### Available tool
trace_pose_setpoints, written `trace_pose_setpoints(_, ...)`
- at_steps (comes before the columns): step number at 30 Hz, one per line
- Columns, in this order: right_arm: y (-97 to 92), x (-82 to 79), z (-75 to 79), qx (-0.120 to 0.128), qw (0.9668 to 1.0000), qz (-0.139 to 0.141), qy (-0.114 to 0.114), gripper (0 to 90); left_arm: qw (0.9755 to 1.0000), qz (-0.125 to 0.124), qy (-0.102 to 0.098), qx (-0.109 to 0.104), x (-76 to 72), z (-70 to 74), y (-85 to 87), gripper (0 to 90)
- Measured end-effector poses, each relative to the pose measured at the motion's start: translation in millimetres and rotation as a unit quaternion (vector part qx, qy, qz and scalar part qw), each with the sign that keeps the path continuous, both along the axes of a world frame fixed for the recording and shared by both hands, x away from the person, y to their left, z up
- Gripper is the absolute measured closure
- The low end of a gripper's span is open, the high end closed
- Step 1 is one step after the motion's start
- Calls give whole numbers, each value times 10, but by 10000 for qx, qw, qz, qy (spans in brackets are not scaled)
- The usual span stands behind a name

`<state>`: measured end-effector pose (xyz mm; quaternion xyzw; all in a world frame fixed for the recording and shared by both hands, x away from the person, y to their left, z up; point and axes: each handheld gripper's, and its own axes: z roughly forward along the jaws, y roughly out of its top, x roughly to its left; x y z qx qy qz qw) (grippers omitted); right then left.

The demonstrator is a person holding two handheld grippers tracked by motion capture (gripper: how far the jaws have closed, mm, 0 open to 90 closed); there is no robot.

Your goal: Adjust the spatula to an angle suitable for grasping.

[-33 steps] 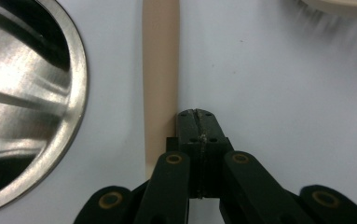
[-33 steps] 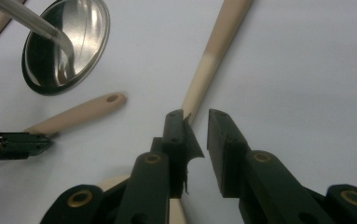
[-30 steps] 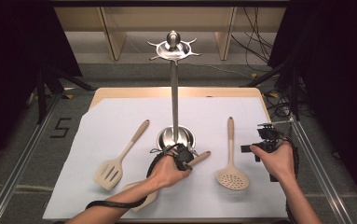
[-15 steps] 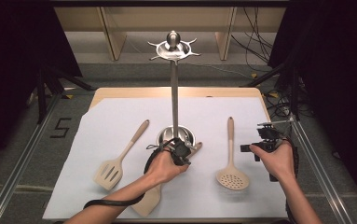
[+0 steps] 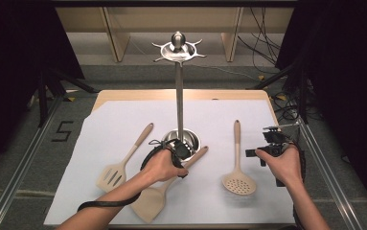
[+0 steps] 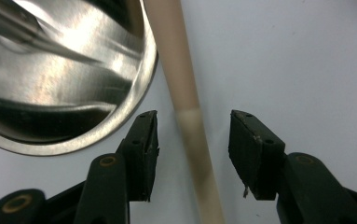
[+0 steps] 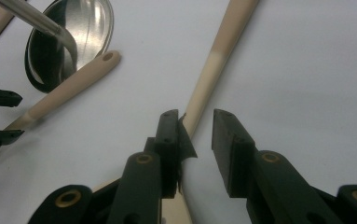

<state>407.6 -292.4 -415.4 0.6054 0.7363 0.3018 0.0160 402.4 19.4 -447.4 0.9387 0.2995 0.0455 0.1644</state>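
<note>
The left tongs (image 6: pixel 192 140) are standing open with the solid spatula (image 5: pixel 159 196) handle lying loose between the pads, which are touching neither side; the jaws have just been opening. The spatula is resting flat on the white sheet (image 5: pixel 99 143) covering the desk (image 5: pixel 123 94), its handle tip pointing toward 1 o'clock and its blade lying at 7 o'clock from the stand base (image 5: pixel 187 140), the handle passing just beside the polished rim. The right tongs (image 7: pixel 195 140) are also standing apart, gripping nothing, with the skimmer (image 5: pixel 237 165) handle running just left of the gap, under the left pad; their jaws have likewise just been opening. Risk assessment: if the left tongs are closing without being centred, one pad is likely to push the handle sideways into the steel base, or the rounded handle may be rolling out of the grip. A pinch this far from the heavy blade may also be letting the blade droop on lifting. The right tongs, being offset, may be trapping the skimmer handle under one pad. Pose: the left hand (image 5: pixel 162 165) is reaching from 6 o'clock toward the base, wrist angled down. The right hand (image 5: pixel 284 165) is hovering at 3 o'clock of the skimmer, tongs pointing leftward. The slotted turner (image 5: pixel 123 160) is lying untouched at 9 o'clock.
</note>
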Motion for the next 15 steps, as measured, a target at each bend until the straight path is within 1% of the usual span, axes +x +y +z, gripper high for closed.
trace_pose_setpoints(1,12,-2,12,31,9999,-77,88,726,10000,-20,29,85,9,-32,-8,525)
trace_pose_setpoints(2,48,-19,19,149,9993,-273,196,726,9999,14,80,96,10,-52,-18,534)
trace_pose_setpoints(3,27,-11,17,18,9998,-143,119,725,9997,-97,122,207,23,-52,-14,543)
trace_pose_setpoints(4,27,-11,17,16,9998,-138,119,725,9997,-97,122,207,23,-52,-14,547)
trace_pose_setpoints(6,28,-11,17,21,9998,-141,124,724,9991,-128,199,345,28,-96,-40,564)
trace_pose_setpoints(7,27,-11,17,29,9998,-134,133,724,9993,-50,222,312,22,-119,-55,573)
trace_pose_setpoints(8,28,-11,15,36,9998,-136,142,724,9985,-264,164,458,57,-110,-48,583)
trace_pose_setpoints(9,23,-5,2,2,9999,-119,46,723,9986,-271,166,430,58,-109,-54,591)
trace_pose_setpoints(10,17,1,-9,3,10000,-84,-2,723,9990,-185,180,365,46,-117,-69,604)
trace_pose_setpoints(11,22,-5,1,-1,9998,-148,108,722,9986,-232,196,430,52,-110,-74,606)
trace_pose_setpoints(12,25,-2,-9,44,9999,-145,80,721,9985,-244,185,455,45,-109,-82,626)
trace_pose_setpoints(13,51,-17,9,170,9992,-282,239,721,9985,-222,200,466,35,-107,-93,645)
trace_pose_setpoints(14,44,-18,5,104,9994,-240,213,720,9981,-268,203,525,37,-99,-97,663)
trace_pose_setpoints(15,13,-3,-18,-24,10000,-89,32,720,9980,-260,198,533,37,-98,-102,693)
